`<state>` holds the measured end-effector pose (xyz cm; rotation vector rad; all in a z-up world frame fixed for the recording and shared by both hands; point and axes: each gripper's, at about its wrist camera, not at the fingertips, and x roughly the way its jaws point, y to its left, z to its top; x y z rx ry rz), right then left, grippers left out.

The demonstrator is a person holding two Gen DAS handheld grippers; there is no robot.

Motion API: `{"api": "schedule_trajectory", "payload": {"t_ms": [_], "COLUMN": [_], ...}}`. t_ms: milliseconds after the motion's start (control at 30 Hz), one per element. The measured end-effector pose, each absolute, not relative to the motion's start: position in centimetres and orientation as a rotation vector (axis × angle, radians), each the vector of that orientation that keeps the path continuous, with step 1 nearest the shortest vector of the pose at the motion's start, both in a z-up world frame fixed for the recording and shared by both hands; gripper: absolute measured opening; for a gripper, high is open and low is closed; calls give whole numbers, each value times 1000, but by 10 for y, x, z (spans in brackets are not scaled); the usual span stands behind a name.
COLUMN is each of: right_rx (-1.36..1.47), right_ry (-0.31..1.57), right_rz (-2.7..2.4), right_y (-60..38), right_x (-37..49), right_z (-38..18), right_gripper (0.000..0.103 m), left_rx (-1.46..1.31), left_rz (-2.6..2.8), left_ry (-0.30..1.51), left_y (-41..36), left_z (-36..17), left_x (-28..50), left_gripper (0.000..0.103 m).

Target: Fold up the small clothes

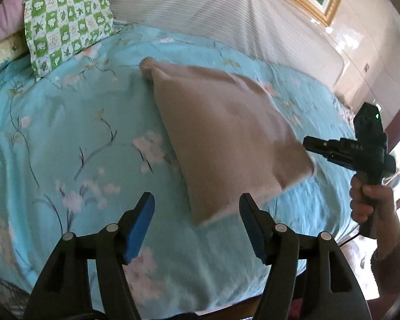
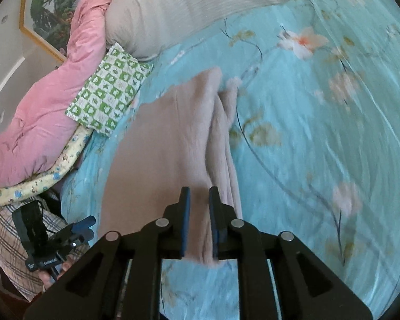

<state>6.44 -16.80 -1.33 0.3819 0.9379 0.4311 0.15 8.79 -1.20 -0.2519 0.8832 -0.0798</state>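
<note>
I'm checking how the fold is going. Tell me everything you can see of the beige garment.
The beige garment is a soft, knit-looking piece, plain, with a ribbed cuff at its far end. It lies on the blue floral bedsheet, partly lifted and blurred. The right gripper is shut on its near edge, with folds bunched beside the fingers. The left gripper is open, not holding it.

Both wrist views over bed (image 1: 66,133)

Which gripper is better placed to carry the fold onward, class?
Right. The right gripper is already shut on the beige garment, lifting its edge; the left gripper hangs open, holding nothing.
</note>
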Motion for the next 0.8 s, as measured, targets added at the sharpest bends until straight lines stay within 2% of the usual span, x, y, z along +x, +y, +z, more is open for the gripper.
{"api": "schedule_trajectory", "payload": {"t_ms": [67,267,367,400,433,467,500,533,700,800], "right_rx": [387,393,352,336,310,261,229,211,190,168], "right_ry": [941,938,934,936,939,949,960,968,908,968], "right_rz": [420,408,426,432,430,423,420,417,400,362], "right_y": [-171,-172,-162,-159,-155,-149,-146,-144,-167,-175], "right_x": [54,38,38,38,39,40,42,42,36,40], "right_z": [-19,-26,-26,-27,-29,-31,-33,-33,-8,-27], "right_gripper": [34,35,35,35,34,18,6,7,6,6], "left_rx": [-226,-117,-95,-108,-126,-141,-151,-158,-130,-177], "left_rz": [-74,17,63,59,53,44,34,29,36,27], "left_ry": [905,908,924,925,923,923,927,929,933,957], "left_y": [80,69,73,74,75,75,74,72,64,68], "left_z": [-20,-39,-50,-52,-54,-55,-57,-56,-54,-63], "left_x": [-1,11,22,23,25,25,26,26,21,25], "left_gripper": [66,64,53,46,36,30,18,13,10,10]}}
